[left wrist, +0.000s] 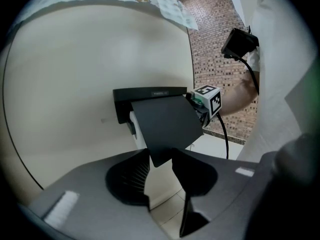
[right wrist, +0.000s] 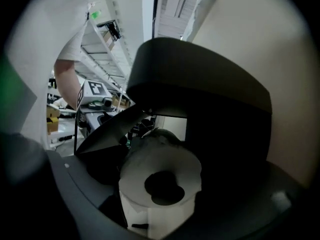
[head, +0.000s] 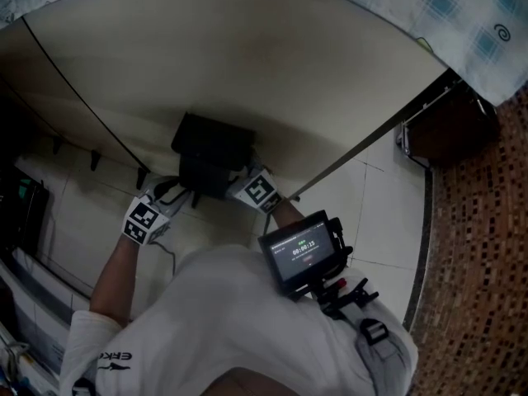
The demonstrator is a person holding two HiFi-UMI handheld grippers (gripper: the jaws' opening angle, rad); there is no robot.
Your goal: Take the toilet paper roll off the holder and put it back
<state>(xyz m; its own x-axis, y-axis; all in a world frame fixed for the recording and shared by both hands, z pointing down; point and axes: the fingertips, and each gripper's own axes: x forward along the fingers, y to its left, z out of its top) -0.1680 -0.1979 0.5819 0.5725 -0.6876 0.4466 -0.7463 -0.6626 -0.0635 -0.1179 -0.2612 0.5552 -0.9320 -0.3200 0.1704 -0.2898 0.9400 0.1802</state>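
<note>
holder [head: 213, 151] is black, fixed to a bare cream wall [head: 247, 64]; clear wall on every side of it, open floor tiles [head: 371, 196] below and to the right

left gripper [left wrist: 161, 156]: fingers nearly together, pinching the lower corner of the holder's flap [left wrist: 165, 126]; flap is tilted out from the wall, top edge at the holder's shelf, bottom edge in the grip; that leaves the front of the holder open

toilet paper roll [right wrist: 160, 179] is under the holder's hood, seen end-on with the core hole facing the right gripper view; a white strip of it shows behind the flap's left edge in the left gripper view

right gripper [right wrist: 161, 184] comes in from the holder's right end; fingers spread wide, clamped on both flanks of the roll; its marker cube [left wrist: 209, 99] is just beside the flap's right edge, tight there

hood edge sits close over the roll, flap edge close on its left; too dark to say whether the roll rests on the holder's bar

both grippers flank the holder in the head view, left one lower left, right one lower right
</note>
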